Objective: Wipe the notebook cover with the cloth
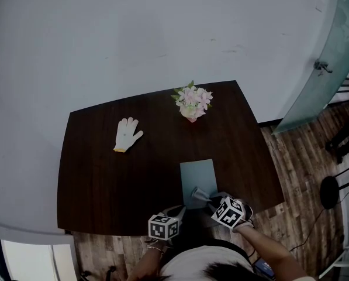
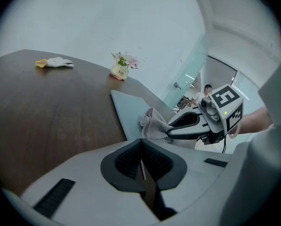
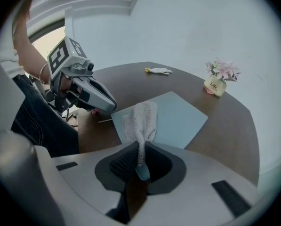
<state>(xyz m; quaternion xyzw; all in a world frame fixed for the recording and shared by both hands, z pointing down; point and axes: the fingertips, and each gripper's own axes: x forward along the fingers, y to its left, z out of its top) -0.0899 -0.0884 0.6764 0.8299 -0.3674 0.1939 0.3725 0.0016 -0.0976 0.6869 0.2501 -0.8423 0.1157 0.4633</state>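
A dark brown wooden counter point(image 1: 104, 180) stands against a plain white wall point(image 1: 133, 28). At the far side of the counter sits a little cream pot of pink and white flowers point(image 1: 192, 103). The pot has the word "Life" on it. To the left of the flowers, well apart from them, a white knitted glove point(image 1: 127, 134) with a yellow cuff lies flat. On the right a tall glass panel point(image 1: 320, 69) stands over a floor point(image 1: 303, 157) of wooden boards.

The notebook point(image 1: 199, 177) lies flat near the front edge of the counter. Its cover is smooth and plain, grey-blue, and shaped like a rectangle. The cloth point(image 3: 141, 119) is pale grey and looks rough and woven.

The right gripper point(image 3: 140, 160) has its jaws squeezed onto one end of the cloth. The rest of the cloth lies bunched on the near part of the notebook cover.

The left gripper point(image 2: 141, 163) has its jaws pressed together with nothing in them. It is just to the left of the notebook, by the front edge of the counter. Each gripper carries a cube with black and white squares.
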